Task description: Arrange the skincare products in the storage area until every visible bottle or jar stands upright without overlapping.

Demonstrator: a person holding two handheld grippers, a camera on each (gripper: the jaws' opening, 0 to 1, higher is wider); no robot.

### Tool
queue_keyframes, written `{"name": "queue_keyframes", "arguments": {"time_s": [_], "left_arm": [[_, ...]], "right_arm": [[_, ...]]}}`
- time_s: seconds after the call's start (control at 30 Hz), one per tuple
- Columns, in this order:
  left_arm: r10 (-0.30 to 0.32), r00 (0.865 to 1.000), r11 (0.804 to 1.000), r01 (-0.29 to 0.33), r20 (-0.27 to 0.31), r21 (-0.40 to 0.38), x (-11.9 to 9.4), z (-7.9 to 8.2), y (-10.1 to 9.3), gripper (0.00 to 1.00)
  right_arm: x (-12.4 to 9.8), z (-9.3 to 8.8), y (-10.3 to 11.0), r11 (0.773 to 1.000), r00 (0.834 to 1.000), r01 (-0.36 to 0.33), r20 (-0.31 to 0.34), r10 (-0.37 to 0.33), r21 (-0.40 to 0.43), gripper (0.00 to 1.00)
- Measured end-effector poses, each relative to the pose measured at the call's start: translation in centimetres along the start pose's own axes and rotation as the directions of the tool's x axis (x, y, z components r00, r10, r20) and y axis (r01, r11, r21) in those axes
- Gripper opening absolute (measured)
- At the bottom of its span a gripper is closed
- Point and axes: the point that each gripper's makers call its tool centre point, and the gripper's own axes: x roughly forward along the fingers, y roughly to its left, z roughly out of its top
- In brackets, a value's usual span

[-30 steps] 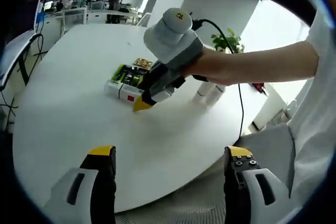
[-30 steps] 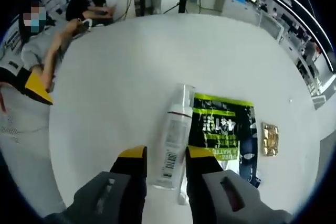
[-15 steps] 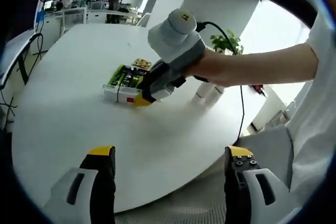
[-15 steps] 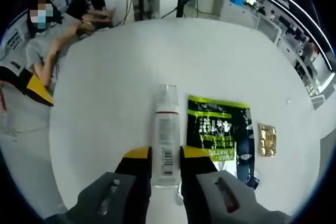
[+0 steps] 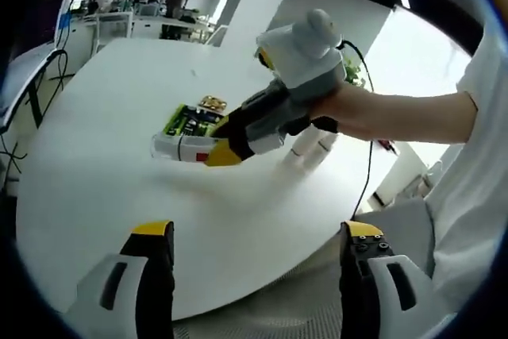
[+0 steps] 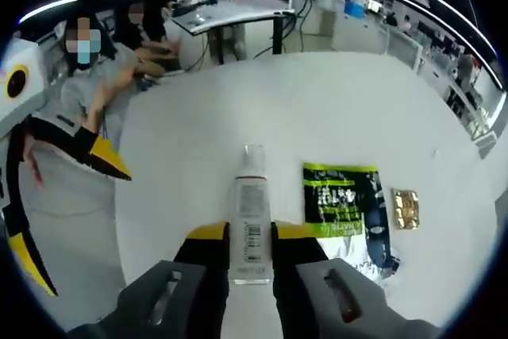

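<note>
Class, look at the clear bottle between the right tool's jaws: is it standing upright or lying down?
Lying down. The bottle is on its side near the tabletop, clamped by the right tool.

A clear plastic bottle (image 6: 251,210) and a glossy green-black sachet (image 6: 346,202) lie on the smooth matt white table (image 6: 317,109).

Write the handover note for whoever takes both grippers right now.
Right gripper: shut on the white tube, which points away from it over the white table.
Left gripper: open, holding nothing, near the table edge.
Green-and-black packet and small gold item lie flat beside the tube; two white bottles stand behind the right gripper.
Done: tube gripped.
Left: stand it upright, clear of the others.
</note>
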Motion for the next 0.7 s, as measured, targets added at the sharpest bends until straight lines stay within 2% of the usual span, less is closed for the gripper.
{"name": "queue_keyframes", "arguments": {"time_s": [0.13,0.3,0.47,0.6,0.7], "left_arm": [[-0.014,1.0,1.0,0.014,0.01,0.009,-0.3,0.7,-0.7,0.79],[-0.033,0.999,0.999,0.032,0.03,0.01,-0.6,1.3,-1.1,0.79],[-0.049,0.996,0.999,0.049,0.073,-0.009,-1.1,2.4,-1.4,0.79],[-0.079,0.989,0.996,0.082,0.121,-0.023,-1.8,3.6,-1.7,0.8],[-0.09,0.987,0.996,0.091,0.13,-0.006,-2.1,4.1,-1.9,0.81]], "right_arm": [[-1.6,1.0,0.7,0.997,0.998,-0.021,0.063,0.016,0.069,0.19],[-3.5,1.4,1.3,0.996,0.995,-0.019,0.101,0.01,0.087,0.19],[-6.8,2.2,2.2,0.991,0.983,-0.037,0.184,0.013,0.127,0.19],[-9.2,1.8,2.9,0.982,0.973,-0.061,0.228,0.019,0.177,0.19],[-10.3,1.1,3.0,0.979,0.97,-0.058,0.245,0.008,0.198,0.19]]}}
